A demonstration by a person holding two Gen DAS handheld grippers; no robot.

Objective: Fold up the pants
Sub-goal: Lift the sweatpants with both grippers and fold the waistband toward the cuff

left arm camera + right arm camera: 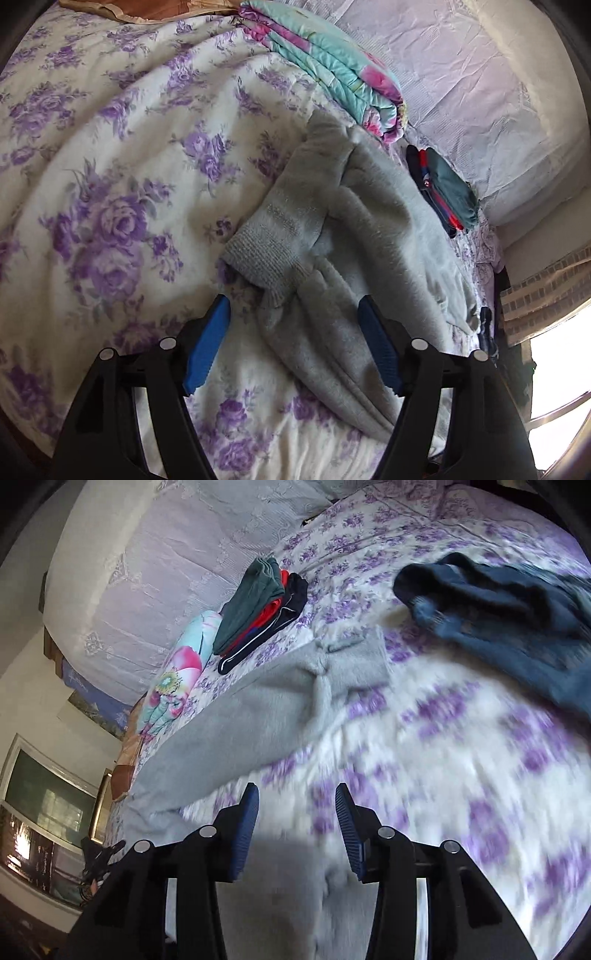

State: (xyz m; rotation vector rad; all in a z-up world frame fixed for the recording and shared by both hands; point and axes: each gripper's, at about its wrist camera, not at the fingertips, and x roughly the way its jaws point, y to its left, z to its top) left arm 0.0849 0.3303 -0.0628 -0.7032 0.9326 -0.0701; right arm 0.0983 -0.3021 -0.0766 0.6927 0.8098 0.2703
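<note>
Grey fleece pants (362,229) lie on the purple-flowered bedspread (110,184), one ribbed cuff (266,258) folded over the other leg. My left gripper (293,314) is open just above the lower leg, blue fingers (207,350) on either side of it, holding nothing. In the right wrist view the same pants (266,709) stretch left to right, with a bunched knot of cloth in the middle. My right gripper (295,805) is open and empty over the pants' near part. That view is blurred.
A folded teal-and-pink quilt (332,62) lies beyond the pants. A stack of folded dark, red and green clothes (258,609) sits next to a white pillow (166,572). A dark blue garment (517,620) lies loose at the right.
</note>
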